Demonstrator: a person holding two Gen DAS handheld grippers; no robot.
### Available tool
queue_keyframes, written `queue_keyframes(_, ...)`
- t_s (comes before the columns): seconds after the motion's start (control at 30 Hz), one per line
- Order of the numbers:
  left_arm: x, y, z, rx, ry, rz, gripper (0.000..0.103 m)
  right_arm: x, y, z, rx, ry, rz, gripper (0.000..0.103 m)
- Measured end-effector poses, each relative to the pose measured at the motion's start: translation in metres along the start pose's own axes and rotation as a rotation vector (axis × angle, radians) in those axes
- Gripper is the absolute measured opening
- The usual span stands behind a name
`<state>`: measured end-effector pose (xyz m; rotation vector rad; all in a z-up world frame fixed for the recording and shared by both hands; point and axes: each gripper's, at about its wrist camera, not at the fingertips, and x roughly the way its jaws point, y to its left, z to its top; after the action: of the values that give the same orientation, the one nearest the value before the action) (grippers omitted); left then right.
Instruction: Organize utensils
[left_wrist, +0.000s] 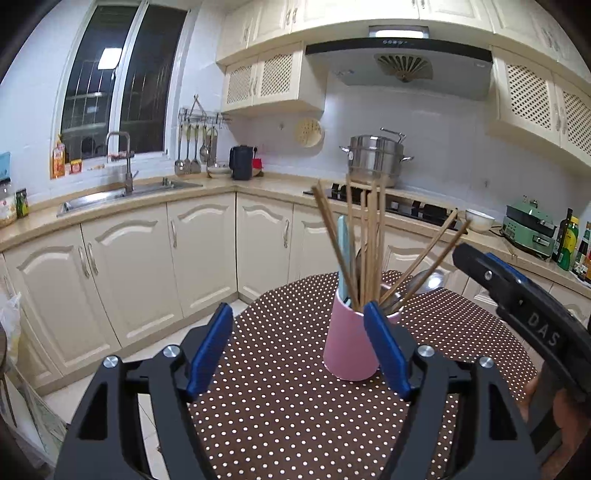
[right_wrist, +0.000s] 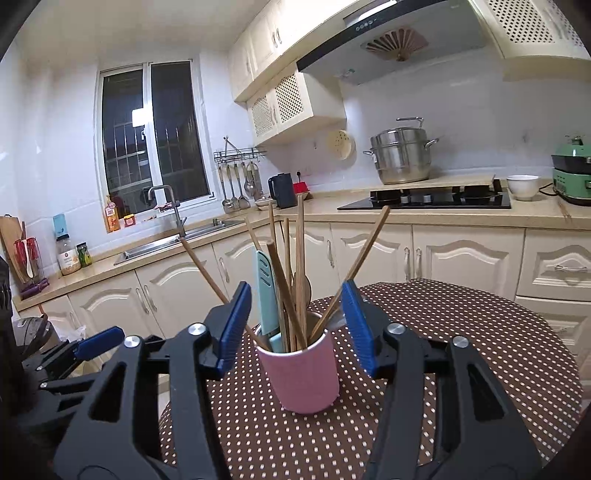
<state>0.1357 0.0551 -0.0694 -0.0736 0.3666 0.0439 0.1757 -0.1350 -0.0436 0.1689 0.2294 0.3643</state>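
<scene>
A pink cup (left_wrist: 347, 347) stands on a round table covered in brown polka-dot cloth (left_wrist: 288, 424). It holds several wooden chopsticks (left_wrist: 369, 236), a teal-handled utensil (left_wrist: 343, 240) and a metal spoon (left_wrist: 430, 278). My left gripper (left_wrist: 297, 310) is open just short of the cup, with nothing between its fingers. My right gripper (left_wrist: 476, 258) comes in from the right, level with the chopstick tops. In the right wrist view the right gripper (right_wrist: 295, 291) is open in front of the cup (right_wrist: 301, 376), and the chopsticks (right_wrist: 300, 251) rise beyond its fingers, untouched.
Cream cabinets and a counter run behind the table, with a sink (left_wrist: 110, 195), a black kettle (left_wrist: 242, 162), a hob carrying a steel pot (right_wrist: 400, 158), a white bowl (right_wrist: 522, 186), a green appliance (right_wrist: 572, 177) and bottles (left_wrist: 569, 240). Floor lies to the table's left.
</scene>
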Motion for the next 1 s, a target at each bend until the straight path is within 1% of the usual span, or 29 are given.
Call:
queue_keyframes(0.17,-0.035,-0.009,0.007,0.043,-0.061,0.014,0.078,-0.036,0.007,0.006,-0.007,-0.012,-0.023,0.069)
queue_keyframes(0.4,-0.089,-0.018,0.016,0.082,-0.151,0.037,0.083,-0.091,0.016,0.01,-0.002,-0.034,-0.056,0.08)
queue_keyframes(0.47,-0.104,-0.021,0.018,0.087,-0.164,0.013,0.086,-0.106,0.019,0.009,0.005,-0.038,-0.061,0.084)
queue_keyframes(0.53,-0.117,-0.025,0.019,0.09,-0.166,-0.003,0.087,-0.116,0.021,0.008,0.005,-0.043,-0.065,0.086)
queue_keyframes(0.73,-0.15,-0.032,0.015,0.113,-0.188,-0.011,0.087,-0.149,0.035,0.013,-0.031,-0.08,-0.091,0.091)
queue_keyframes(0.87,-0.17,-0.028,0.017,0.102,-0.21,-0.025,0.088,-0.164,0.042,0.014,-0.046,-0.093,-0.094,0.092)
queue_keyframes(1.0,-0.19,-0.027,0.019,0.099,-0.245,-0.019,0.09,-0.182,0.05,0.015,-0.062,-0.113,-0.107,0.094)
